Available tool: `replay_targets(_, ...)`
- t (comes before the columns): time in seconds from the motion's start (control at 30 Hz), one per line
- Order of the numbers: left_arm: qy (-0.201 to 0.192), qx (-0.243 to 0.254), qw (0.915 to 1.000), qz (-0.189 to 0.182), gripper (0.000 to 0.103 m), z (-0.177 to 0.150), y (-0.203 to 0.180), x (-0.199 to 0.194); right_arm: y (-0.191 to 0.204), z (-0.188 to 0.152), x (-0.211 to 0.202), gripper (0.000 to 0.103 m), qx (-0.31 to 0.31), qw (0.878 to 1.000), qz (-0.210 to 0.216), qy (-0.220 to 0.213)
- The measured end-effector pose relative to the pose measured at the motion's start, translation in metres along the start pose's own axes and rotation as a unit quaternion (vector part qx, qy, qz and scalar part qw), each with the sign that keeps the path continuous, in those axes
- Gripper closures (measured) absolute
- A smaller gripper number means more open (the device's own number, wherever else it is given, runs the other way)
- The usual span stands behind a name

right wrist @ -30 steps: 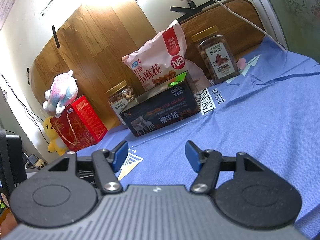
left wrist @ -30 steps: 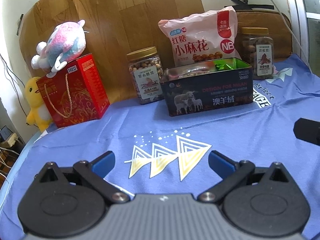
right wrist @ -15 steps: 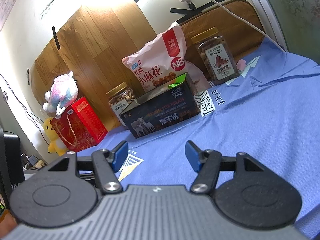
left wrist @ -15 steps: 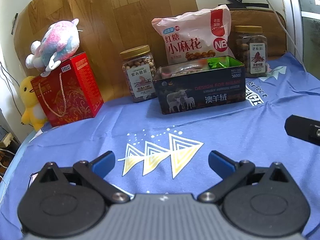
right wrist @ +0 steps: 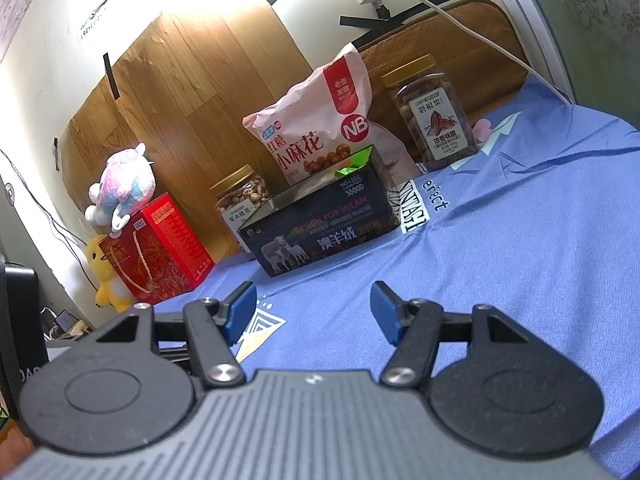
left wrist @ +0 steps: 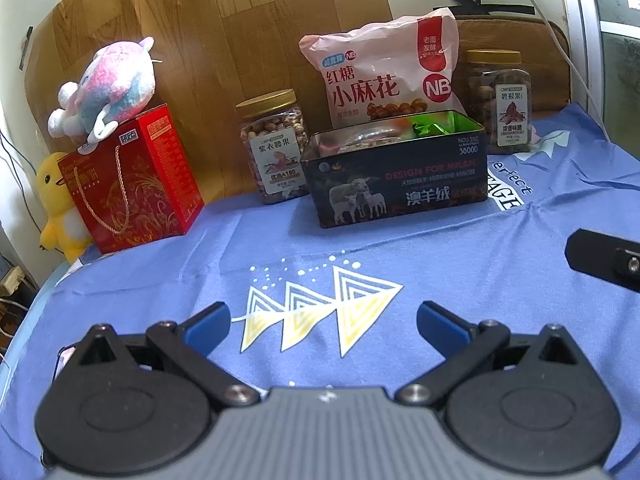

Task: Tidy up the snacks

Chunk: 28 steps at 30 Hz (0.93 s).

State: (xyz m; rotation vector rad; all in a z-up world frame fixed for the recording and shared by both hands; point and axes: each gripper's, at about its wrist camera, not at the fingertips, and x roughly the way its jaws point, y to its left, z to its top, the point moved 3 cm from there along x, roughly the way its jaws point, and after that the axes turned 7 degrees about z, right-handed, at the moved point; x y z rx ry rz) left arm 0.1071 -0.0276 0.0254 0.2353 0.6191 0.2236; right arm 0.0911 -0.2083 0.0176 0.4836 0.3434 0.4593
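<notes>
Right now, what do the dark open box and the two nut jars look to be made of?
Dark box: probably tin, since its inner wall shines and mirrors the contents. Left jar and right jar: clear walls showing the nuts, likely plastic though glass is possible, with gold lids.

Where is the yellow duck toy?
The yellow duck toy sits at the far left in both wrist views, tucked behind the red gift box, below the pink plush that sits on top of the box.

The tin (left wrist: 400, 184) hides the snack bag's (left wrist: 384, 76) base; its contents are only partly seen.
</notes>
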Motion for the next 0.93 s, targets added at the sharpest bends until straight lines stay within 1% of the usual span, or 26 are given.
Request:
replay_targets(0.73, 0.004, -0.001, 1.0000, 0.000, 0.000, -0.0015, -0.0013, 0.0017, -0.0015, 0.0001, 0.0001, 0.038, 0.003, 1.000, -0.002, 0.000)
replay_targets(0.87, 0.000, -0.002, 0.9999, -0.015, 0.000, -0.0029, -0.0019, 0.0002, -0.0014, 0.0000, 0.0000, 0.038, 0.003, 1.000, -0.002, 0.000)
replay_targets(0.93, -0.003, 0.002, 0.9999, -0.015, 0.000, -0.0019, -0.0032, -0.0003, -0.0013, 0.0001, -0.0002, 0.038, 0.002, 1.000, -0.002, 0.000)
